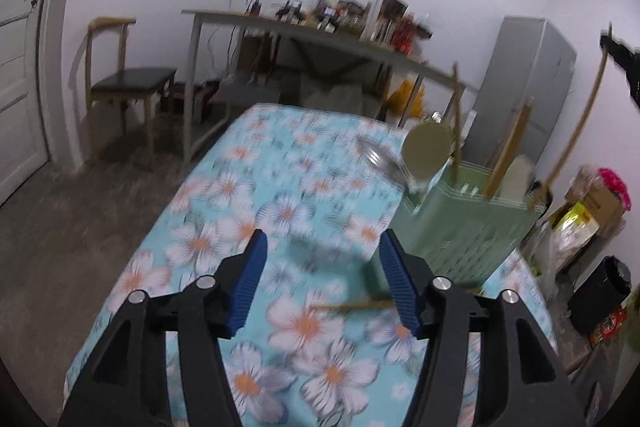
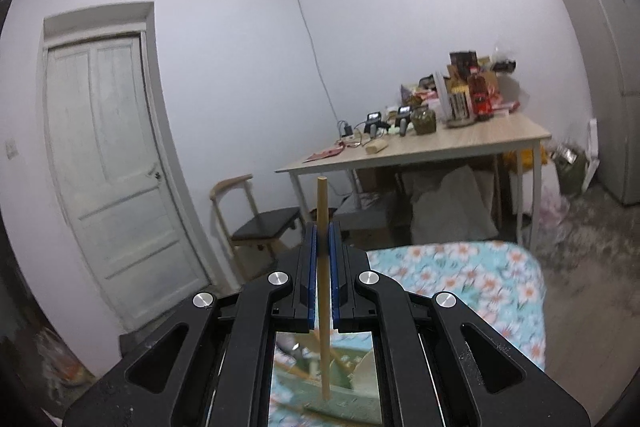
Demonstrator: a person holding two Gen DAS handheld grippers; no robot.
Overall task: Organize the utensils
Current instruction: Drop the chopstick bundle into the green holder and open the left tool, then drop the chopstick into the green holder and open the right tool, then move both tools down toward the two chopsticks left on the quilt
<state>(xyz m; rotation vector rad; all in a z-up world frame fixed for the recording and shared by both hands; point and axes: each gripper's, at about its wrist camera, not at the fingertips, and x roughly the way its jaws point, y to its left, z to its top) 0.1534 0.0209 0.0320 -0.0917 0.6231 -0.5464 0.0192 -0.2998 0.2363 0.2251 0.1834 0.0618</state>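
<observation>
A right gripper (image 2: 321, 227) clamps a single wooden chopstick (image 2: 322, 255) between its blue pads, holding it about mid-length so both ends stay free. The stick stands nearly upright, its blunt top above the jaws and its lower end hanging over the pale green utensil holder (image 2: 344, 383) on the table with the floral cloth (image 2: 472, 279), a hold that looks meant to drop it tip-first into the holder. Seen from the left wrist, the holder (image 1: 460, 219) sits at the table's right edge, already carrying a round-headed ladle (image 1: 425, 149) and several upright wooden sticks (image 1: 506, 155), all handle-up and leaning slightly. The left gripper (image 1: 320, 267) hangs low over the cloth with its jaws set wide and nothing between them. A second chopstick (image 1: 352, 305) lies flat on the cloth just beside the holder's near corner, its long axis running left to right, partly hidden behind the left gripper's right finger; it is probably the next pick. Motion blur softens much of the left view.
</observation>
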